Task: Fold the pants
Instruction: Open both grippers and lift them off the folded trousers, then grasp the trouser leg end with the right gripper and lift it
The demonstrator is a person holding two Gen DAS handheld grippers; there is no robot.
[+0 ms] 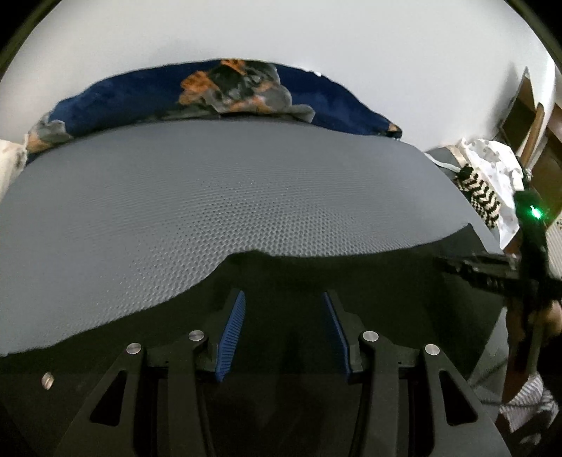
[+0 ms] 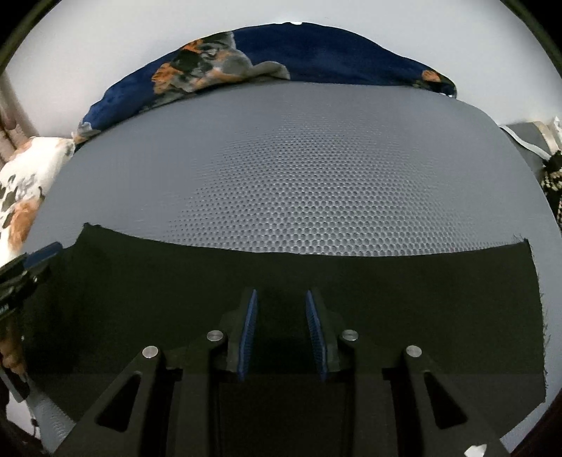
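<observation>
Hovering low over the dark pants (image 2: 175, 288), the right hand-held gripper (image 2: 281, 298) has its blue-padded jaws parted with nothing between them; the left hand-held gripper (image 1: 283, 298) is likewise released, its jaws spread wider over the same cloth. The pants lie flat along the near side of a grey honeycomb mat (image 2: 298, 182), their far edge running straight across the right view and ending in a square corner at the right. Beyond that edge the mat is bare up to a navy blanket (image 2: 333, 56) with orange and grey print, bunched against a pale wall (image 1: 281, 28). Only the left view shows the cloth edge dipping toward the near left, the right gripper's body with a green light (image 1: 535, 212), a striped cloth (image 1: 481, 197) and a wooden door (image 1: 523, 116). Only the right view shows a white patterned pillow (image 2: 21, 190) at the mat's left.
</observation>
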